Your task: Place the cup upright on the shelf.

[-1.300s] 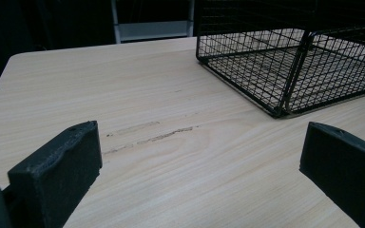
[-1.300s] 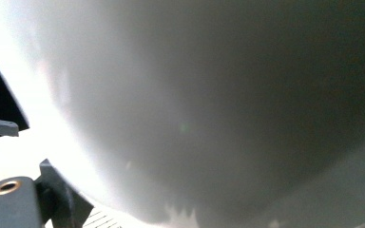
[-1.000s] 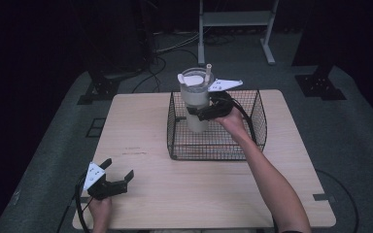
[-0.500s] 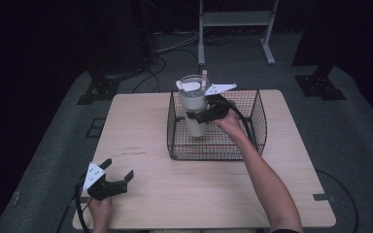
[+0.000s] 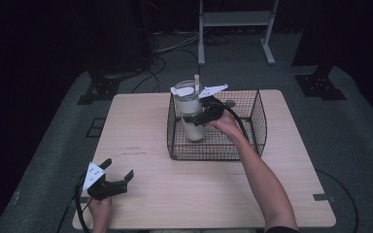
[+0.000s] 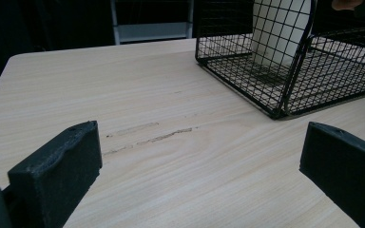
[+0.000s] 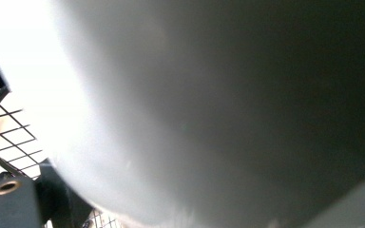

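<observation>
A tall white tumbler [image 5: 190, 112] with a lid and straw stands upright inside a black wire basket [image 5: 252, 127] on the wooden table. My right gripper [image 5: 197, 118] is shut on the tumbler's side, the person's arm reaching in over the basket's front wall. In the right gripper view the tumbler's white wall [image 7: 209, 109] presses close against the camera. My left gripper [image 5: 115, 175] rests open near the table's front left corner, nothing between its jaws. From the left gripper view the basket [image 6: 285, 90] and the tumbler's base [image 6: 278, 33] lie ahead to the right.
The basket sits toward the table's [image 5: 141, 141] back right half. A faint scratch [image 6: 147, 135] marks the wood in front of the left gripper. A metal stand [image 5: 235, 24] and cables [image 5: 170, 48] lie on the floor beyond the table.
The tumbler and my right gripper have shifted slightly left and up within the basket. The left gripper has stayed put.
</observation>
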The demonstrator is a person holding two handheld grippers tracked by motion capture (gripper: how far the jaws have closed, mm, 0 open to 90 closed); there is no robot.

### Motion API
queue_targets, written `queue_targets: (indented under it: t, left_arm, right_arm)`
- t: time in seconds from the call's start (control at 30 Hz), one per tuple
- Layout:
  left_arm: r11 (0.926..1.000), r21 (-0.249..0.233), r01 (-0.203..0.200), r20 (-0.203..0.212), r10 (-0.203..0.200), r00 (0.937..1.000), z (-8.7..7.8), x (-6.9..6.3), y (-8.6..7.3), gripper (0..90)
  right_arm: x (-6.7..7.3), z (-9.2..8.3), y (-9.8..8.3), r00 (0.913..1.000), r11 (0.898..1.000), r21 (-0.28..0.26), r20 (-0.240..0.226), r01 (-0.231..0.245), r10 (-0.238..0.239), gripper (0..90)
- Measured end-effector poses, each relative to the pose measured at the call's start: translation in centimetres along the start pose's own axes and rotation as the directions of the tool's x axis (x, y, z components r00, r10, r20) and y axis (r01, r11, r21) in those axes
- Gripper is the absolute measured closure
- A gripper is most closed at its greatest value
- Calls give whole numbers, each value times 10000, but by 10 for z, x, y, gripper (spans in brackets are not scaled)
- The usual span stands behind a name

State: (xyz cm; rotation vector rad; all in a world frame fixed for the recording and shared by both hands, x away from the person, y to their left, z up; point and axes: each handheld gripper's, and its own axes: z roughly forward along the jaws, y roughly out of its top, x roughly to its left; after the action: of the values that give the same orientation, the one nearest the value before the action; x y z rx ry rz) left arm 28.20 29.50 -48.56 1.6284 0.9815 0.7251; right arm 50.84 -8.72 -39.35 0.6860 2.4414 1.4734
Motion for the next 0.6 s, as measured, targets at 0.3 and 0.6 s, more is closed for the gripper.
queue_targets:
  t: [0.3, 0.6]
  left_arm:
    - [9999, -48, 100, 30, -100, 9999, 0, 0, 0, 0]
    - [10000, -25, 80, 44, -80, 10000, -1, 0, 0, 0]
  right_arm:
    - [-3, 8, -1, 9999, 9997, 233, 53, -97, 95, 83]
    - [-7, 15, -8, 9998, 9980, 612, 52, -171, 169, 83]
